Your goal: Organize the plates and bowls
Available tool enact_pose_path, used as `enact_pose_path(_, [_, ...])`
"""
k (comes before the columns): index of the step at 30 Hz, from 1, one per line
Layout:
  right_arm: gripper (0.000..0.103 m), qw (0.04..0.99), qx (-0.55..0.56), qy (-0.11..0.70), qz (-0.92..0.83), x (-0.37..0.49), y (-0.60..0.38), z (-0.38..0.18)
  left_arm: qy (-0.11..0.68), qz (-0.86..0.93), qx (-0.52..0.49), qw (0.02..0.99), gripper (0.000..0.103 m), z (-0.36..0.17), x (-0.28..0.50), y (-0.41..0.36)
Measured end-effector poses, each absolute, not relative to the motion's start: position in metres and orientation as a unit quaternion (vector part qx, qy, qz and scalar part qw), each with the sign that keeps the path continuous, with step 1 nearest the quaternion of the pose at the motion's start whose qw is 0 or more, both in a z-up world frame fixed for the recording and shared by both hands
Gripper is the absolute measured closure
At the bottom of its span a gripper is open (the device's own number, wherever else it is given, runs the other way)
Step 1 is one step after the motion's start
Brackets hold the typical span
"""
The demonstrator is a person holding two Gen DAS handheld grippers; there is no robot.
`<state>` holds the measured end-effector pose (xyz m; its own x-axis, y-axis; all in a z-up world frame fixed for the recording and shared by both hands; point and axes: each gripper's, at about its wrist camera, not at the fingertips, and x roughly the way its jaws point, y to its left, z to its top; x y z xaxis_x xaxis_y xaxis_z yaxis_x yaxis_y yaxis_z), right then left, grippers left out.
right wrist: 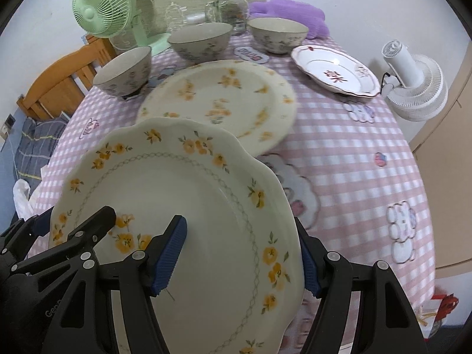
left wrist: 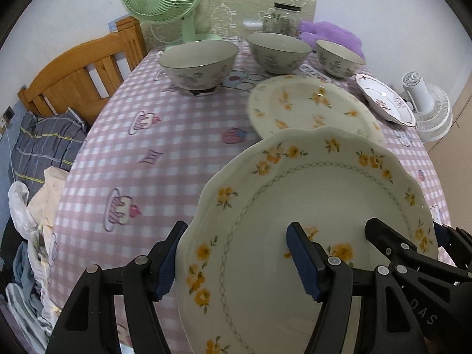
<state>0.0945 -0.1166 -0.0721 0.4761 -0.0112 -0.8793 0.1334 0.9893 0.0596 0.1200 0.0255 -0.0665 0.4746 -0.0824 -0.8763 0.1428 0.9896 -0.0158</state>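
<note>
Cream scalloped plate sat gripped at opposite rims by left fingers and right fingers, so both needed to lower it level onto the flowered plate ahead of them.

A: Where does the left wrist view sit?
B: Directly behind the left gripper, close, facing forward and downward across the table.
A: And the right wrist view?
B: Directly behind the right gripper, same heading. Both share the near plate, the far plate and the bowls ahead.
</note>
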Motion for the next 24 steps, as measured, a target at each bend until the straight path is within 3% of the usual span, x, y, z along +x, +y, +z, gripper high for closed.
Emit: enact_pose_path(24, [0.03,0.833,0.057,0.549,-0.028,0.154,-0.021,-0.112,0.551,-0.062,0.024,0.832,0.034,-0.108,0.169,0.12])
